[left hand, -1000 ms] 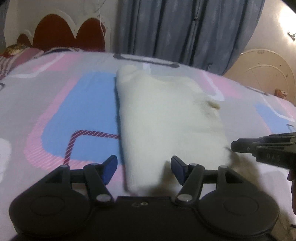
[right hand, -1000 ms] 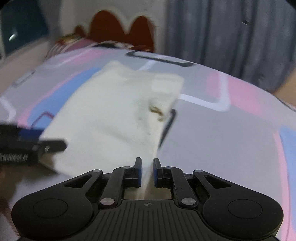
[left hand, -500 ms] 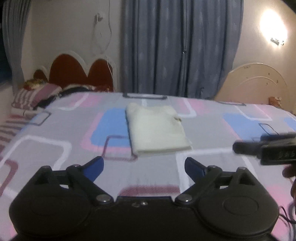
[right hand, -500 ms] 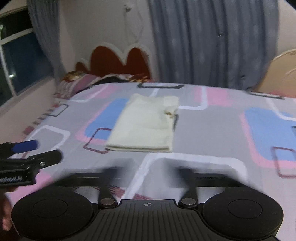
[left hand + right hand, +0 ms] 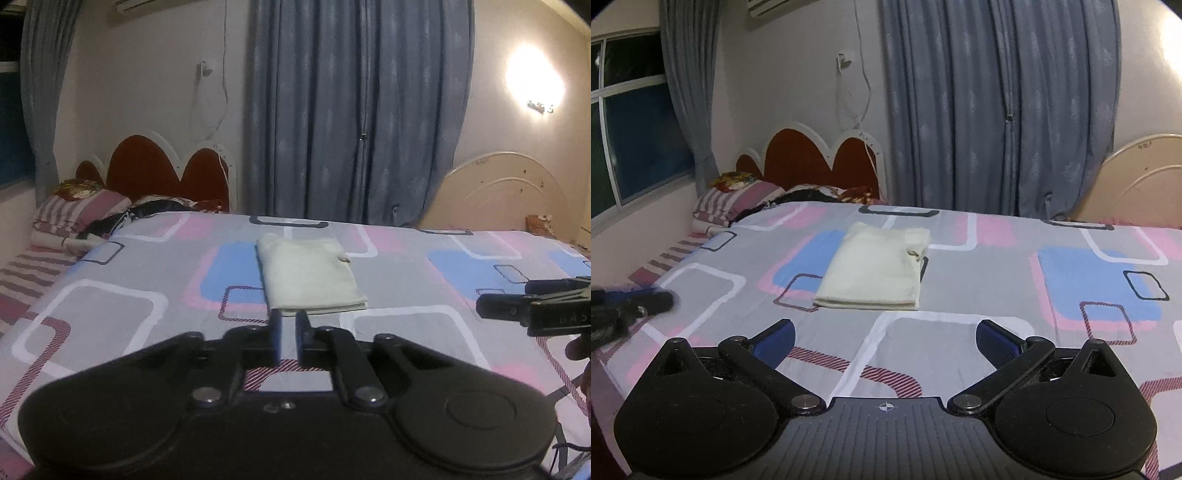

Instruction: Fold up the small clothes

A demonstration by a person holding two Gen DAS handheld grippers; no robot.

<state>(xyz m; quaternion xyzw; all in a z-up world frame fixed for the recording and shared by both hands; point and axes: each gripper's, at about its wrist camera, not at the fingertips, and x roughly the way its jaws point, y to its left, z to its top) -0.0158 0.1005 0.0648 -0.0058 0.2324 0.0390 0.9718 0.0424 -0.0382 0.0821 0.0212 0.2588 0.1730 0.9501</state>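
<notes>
A cream garment (image 5: 308, 275) lies folded into a neat rectangle on the patterned bed sheet (image 5: 406, 280); it also shows in the right wrist view (image 5: 875, 271). My left gripper (image 5: 289, 332) is shut and empty, held back from the garment's near edge. My right gripper (image 5: 885, 341) is open and empty, well back from the garment. The right gripper shows at the right edge of the left wrist view (image 5: 532, 312). The left gripper shows blurred at the left edge of the right wrist view (image 5: 624, 306).
Striped pillows (image 5: 738, 199) and a red headboard (image 5: 816, 158) stand at the far left of the bed. Grey curtains (image 5: 997, 103) hang behind. A cream headboard (image 5: 506, 195) is at the far right. A window (image 5: 631, 129) is on the left wall.
Both grippers have pulled back and up from the garment. The right gripper was shut and is now open. The left gripper was open and is now shut.
</notes>
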